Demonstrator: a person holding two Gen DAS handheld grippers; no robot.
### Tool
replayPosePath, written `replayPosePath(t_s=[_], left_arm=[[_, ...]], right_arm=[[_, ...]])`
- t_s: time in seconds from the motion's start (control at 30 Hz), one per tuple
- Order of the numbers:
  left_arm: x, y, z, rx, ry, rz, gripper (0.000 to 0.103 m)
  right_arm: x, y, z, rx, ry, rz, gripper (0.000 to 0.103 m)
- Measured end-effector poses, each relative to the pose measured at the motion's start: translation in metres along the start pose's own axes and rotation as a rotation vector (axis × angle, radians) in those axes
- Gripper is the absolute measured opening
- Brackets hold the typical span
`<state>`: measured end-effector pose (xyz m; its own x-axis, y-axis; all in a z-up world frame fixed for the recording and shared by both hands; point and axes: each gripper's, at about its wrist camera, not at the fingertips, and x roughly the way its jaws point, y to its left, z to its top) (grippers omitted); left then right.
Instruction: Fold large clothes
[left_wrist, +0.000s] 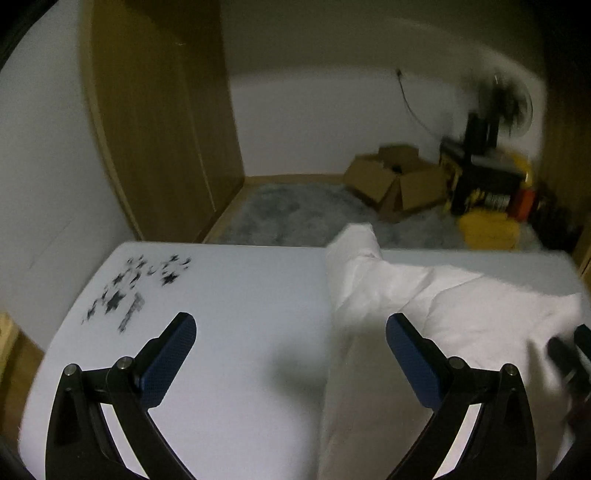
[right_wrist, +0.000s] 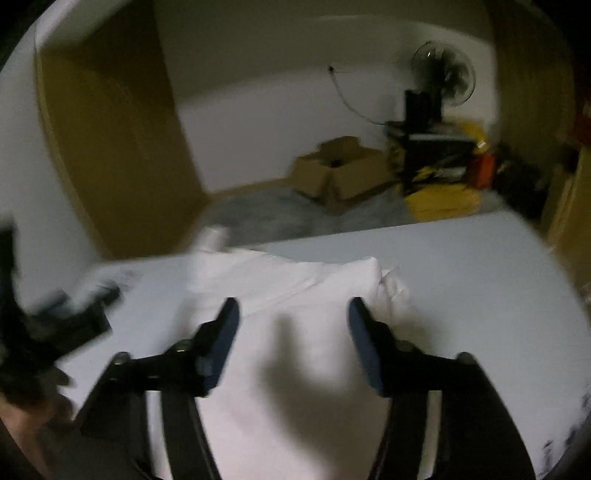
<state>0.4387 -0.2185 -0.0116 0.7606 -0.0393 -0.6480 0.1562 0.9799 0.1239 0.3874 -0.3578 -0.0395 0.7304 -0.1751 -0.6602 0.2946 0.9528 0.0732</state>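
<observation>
A white garment (left_wrist: 443, 317) lies bunched on the white table (left_wrist: 236, 317), on its right half, with one part reaching to the far edge. My left gripper (left_wrist: 291, 350) is open and empty above the table, its right finger over the garment's left edge. In the right wrist view the garment (right_wrist: 295, 354) lies straight below my right gripper (right_wrist: 293, 332), which is open and empty. The right gripper shows blurred at the right edge of the left wrist view (left_wrist: 570, 354). The left gripper shows blurred at the left of the right wrist view (right_wrist: 66, 321).
Black star prints (left_wrist: 136, 288) mark the table's far left corner. Beyond the table are a grey rug (left_wrist: 295, 214), open cardboard boxes (left_wrist: 399, 181), a fan (right_wrist: 443, 74), a black stand with yellow items (left_wrist: 484, 184) and a wooden wardrobe (left_wrist: 159, 122).
</observation>
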Motion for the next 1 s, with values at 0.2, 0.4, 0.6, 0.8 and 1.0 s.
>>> replayPosePath(t_s=[0.2, 0.4, 0.6, 0.8, 1.0], left_arm=[[0.068, -0.054, -0.036, 0.085, 0.048, -0.074, 0.103], [0.088, -0.066, -0.049, 0.11, 0.039, -0.02, 0.103], [0.105, -0.066, -0.057, 0.106, 0.091, -0.017, 0.103], [0.116, -0.069, -0.06, 0.117, 0.135, -0.011, 0.103], [0.123, -0.068, -0.063, 0.114, 0.161, -0.017, 0.103]], right_arm=[[0.05, -0.056, -0.04, -0.002, 0.025, -0.014, 0.073], [0.055, -0.073, -0.056, 0.041, 0.056, 0.031, 0.074], [0.07, -0.07, -0.051, 0.023, 0.114, 0.023, 0.074], [0.084, -0.072, -0.05, 0.02, 0.153, 0.017, 0.075], [0.084, -0.068, -0.052, 0.014, 0.163, 0.007, 0.075]])
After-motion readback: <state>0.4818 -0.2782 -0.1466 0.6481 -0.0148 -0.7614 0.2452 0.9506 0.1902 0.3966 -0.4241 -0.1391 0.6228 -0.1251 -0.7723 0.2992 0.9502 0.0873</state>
